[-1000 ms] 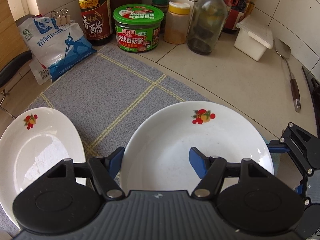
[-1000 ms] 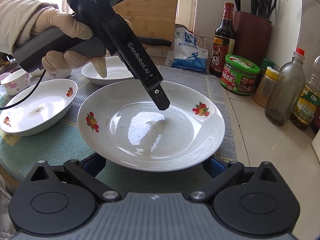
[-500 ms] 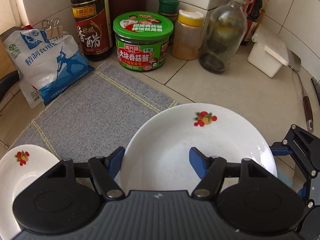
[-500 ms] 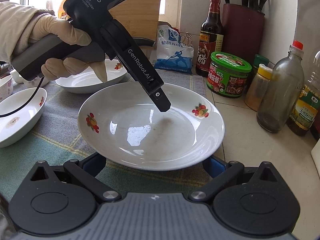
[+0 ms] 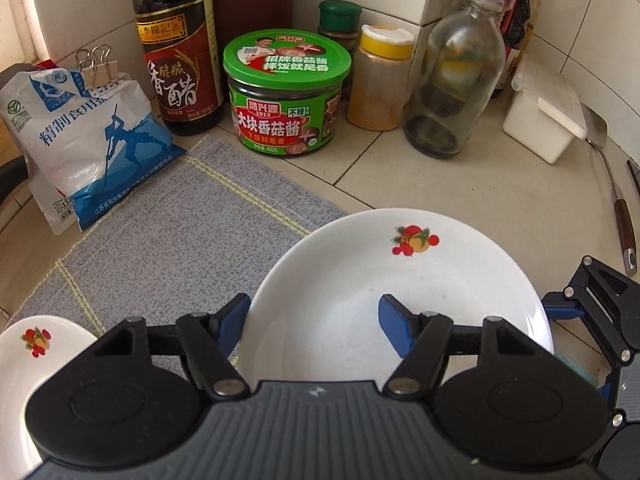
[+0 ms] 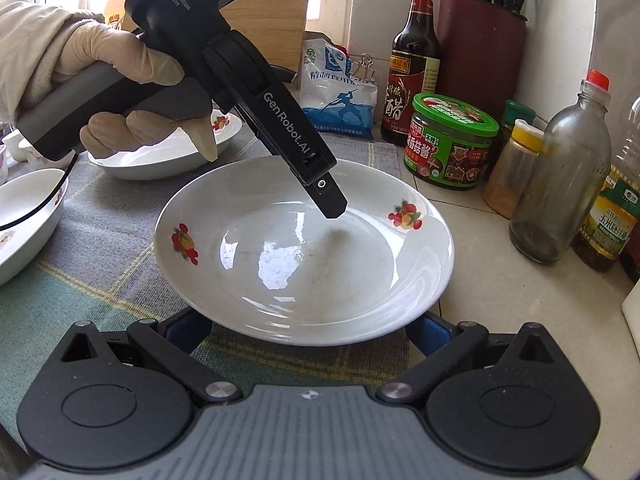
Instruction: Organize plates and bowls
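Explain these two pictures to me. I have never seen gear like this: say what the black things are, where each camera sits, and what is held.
There is no robot here. A person holds a two-finger gripper in each hand, and each has a camera looking along its fingers. One picture looks out from the left gripper, the other from the right gripper, which also sees the gloved hand holding the left one. On the tiled counter lies a checked mat, with a vinegar bottle, a green-lidded jar and a salt bag behind it. Between the grippers is a white deep plate. The left one's fingers straddle its rim and appear to pinch it. The right one's fingertips are hidden under its near edge.
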Available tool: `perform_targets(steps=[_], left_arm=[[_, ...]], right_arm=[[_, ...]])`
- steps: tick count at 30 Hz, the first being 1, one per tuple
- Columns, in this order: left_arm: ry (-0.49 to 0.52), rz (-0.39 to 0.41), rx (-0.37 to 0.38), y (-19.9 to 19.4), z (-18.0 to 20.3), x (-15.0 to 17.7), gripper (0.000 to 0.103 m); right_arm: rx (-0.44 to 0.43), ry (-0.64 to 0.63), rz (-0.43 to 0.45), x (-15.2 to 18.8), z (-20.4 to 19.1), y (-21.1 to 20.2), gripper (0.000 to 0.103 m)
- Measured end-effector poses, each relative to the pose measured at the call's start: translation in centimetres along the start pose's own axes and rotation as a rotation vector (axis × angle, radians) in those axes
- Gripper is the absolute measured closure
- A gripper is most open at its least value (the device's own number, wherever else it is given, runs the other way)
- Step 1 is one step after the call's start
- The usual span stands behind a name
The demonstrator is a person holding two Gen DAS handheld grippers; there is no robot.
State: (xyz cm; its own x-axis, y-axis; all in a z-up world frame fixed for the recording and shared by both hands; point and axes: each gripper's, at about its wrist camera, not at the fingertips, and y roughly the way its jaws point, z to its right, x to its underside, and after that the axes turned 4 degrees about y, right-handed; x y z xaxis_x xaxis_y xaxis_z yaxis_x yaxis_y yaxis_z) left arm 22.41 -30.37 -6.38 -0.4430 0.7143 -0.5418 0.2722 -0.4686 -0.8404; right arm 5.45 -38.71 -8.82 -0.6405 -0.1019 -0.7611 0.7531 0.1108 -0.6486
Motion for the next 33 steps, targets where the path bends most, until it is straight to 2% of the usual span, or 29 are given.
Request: perform_targets(steps=[3, 8, 16, 20, 24, 29, 33], left_arm=[[0.002, 0.003, -0.006, -0.1, 0.1, 0.1, 0.034], [-0.002, 0.016, -0.013, -1.1, 0.3, 0.5, 0.028], [-0.016, 0.07, -0.041, -5.5, 1.0, 2.4, 0.023], [-0.025, 0.107, -0.062, -8.3, 1.6, 4.1, 0.022], [-0.036, 0.128, -0.1, -10.8, 2.3, 6.5, 0.019], [-0.052, 0.104, -0.177, -13.1, 3.3, 9.8, 0.018], [-0.099, 0.094, -0.191, -14.6, 3.5, 12.7, 0.018]], right_arm=[[0.006, 0.004, -0.005, 0.1, -0.1, 0.0, 0.0], [-0.001, 0.032, 0.003, 0.2, 0.0, -0.7, 0.0], [-0.006, 0.038, 0.022, 0.9, -1.2, -2.9, 0.0], [0.002, 0.017, 0.026, 1.5, -2.6, -3.7, 0.0], [-0.028, 0.016, 0.037, 1.9, -3.8, -4.5, 0.0], [-0.059, 0.007, 0.052, 1.8, -5.6, -4.8, 0.0], [-0.092, -0.014, 0.059, 1.6, -7.3, -5.2, 0.0]])
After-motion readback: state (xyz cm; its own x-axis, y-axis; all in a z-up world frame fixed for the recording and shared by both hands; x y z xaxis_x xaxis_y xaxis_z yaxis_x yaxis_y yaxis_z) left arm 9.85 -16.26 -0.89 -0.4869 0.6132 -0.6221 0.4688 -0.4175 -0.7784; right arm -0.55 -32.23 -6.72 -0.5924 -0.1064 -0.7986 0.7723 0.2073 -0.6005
